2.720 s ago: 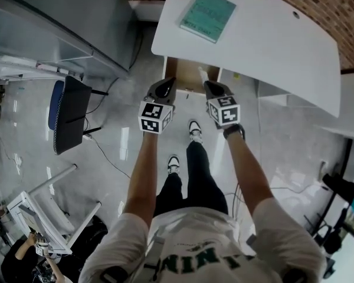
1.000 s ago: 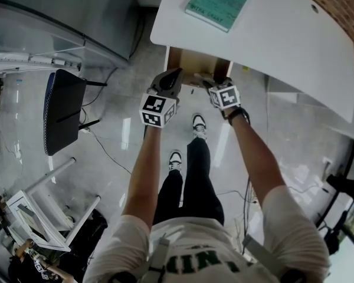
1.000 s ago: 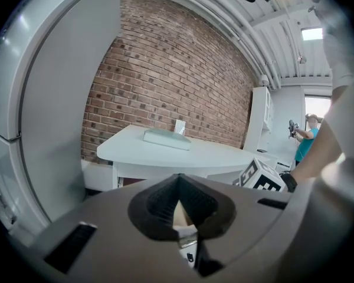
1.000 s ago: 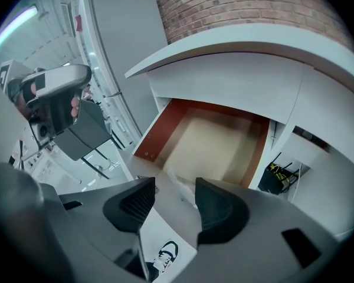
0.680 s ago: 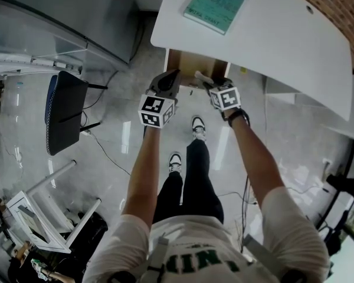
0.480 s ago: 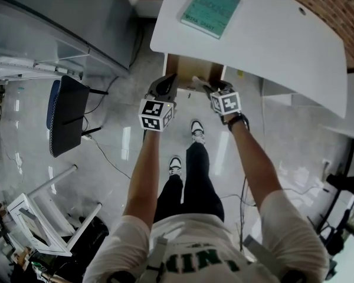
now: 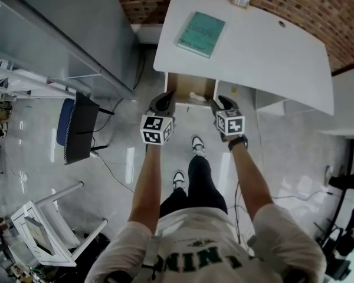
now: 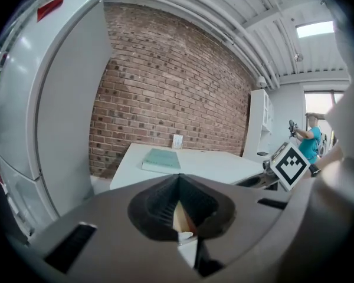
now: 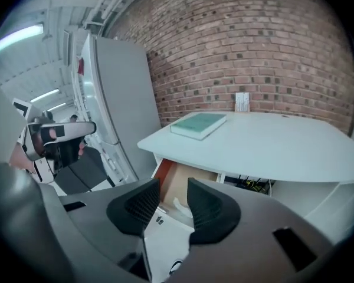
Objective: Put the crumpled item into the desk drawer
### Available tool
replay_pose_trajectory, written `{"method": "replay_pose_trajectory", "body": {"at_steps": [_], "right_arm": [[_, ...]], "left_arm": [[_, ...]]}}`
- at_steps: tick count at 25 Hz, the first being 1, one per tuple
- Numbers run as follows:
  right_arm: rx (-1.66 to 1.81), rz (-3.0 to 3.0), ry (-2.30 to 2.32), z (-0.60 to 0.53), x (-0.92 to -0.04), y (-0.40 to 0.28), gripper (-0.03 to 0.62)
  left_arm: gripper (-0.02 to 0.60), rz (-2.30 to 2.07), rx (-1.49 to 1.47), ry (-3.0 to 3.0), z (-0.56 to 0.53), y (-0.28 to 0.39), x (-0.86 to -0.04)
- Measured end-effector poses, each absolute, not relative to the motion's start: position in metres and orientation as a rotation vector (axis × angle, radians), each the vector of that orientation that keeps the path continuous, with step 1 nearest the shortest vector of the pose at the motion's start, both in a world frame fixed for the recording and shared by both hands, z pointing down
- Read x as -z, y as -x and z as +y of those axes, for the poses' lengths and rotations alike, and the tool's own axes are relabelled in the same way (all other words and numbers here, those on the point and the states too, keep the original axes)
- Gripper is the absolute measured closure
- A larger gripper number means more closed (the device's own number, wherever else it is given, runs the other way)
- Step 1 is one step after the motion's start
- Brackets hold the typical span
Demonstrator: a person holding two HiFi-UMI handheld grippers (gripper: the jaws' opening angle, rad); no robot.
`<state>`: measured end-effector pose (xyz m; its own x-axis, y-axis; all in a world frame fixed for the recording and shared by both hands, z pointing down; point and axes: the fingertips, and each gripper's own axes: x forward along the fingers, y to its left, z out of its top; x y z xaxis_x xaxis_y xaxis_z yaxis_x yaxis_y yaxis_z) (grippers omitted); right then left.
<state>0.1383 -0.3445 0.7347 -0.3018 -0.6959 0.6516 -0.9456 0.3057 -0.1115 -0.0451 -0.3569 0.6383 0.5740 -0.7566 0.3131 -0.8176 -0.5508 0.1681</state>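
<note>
Crumpled white item [image 7: 194,95] lies inside the open drawer [image 7: 178,82] under the worktop [image 7: 265,46]. Left claw [image 8: 178,184] pressed together; right claw [image 9: 172,188] closing, empty

Bright, even indoor light; ceiling panel [image 8: 315,29] glows; floor [image 7: 115,146] shows glare streaks. Gripper views bend, corners dark.

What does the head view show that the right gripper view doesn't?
Only the head view: the person's legs and shoes on the floor. Only the right gripper view: the right gripper up close, its jaws closing on nothing, and cables under the desk. Both: the white desk, teal book and open drawer with the crumpled white item inside.
</note>
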Motion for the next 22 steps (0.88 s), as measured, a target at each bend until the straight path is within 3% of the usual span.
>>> {"method": "replay_pose_trajectory", "body": {"at_steps": [8,22], "right_arm": [[-0.619,-2.163,-1.666,-0.308,-0.634,-0.138,0.531],[-0.422,-2.271,-1.872,-0.270,-0.505,-0.137,0.571]], "left_arm": [[0.587,-1.338,-0.285,-2.515,-0.318,0.054,-0.572],[0.586,-1.439,-0.212,-2.567,-0.286,0.060,-0.479]]}}
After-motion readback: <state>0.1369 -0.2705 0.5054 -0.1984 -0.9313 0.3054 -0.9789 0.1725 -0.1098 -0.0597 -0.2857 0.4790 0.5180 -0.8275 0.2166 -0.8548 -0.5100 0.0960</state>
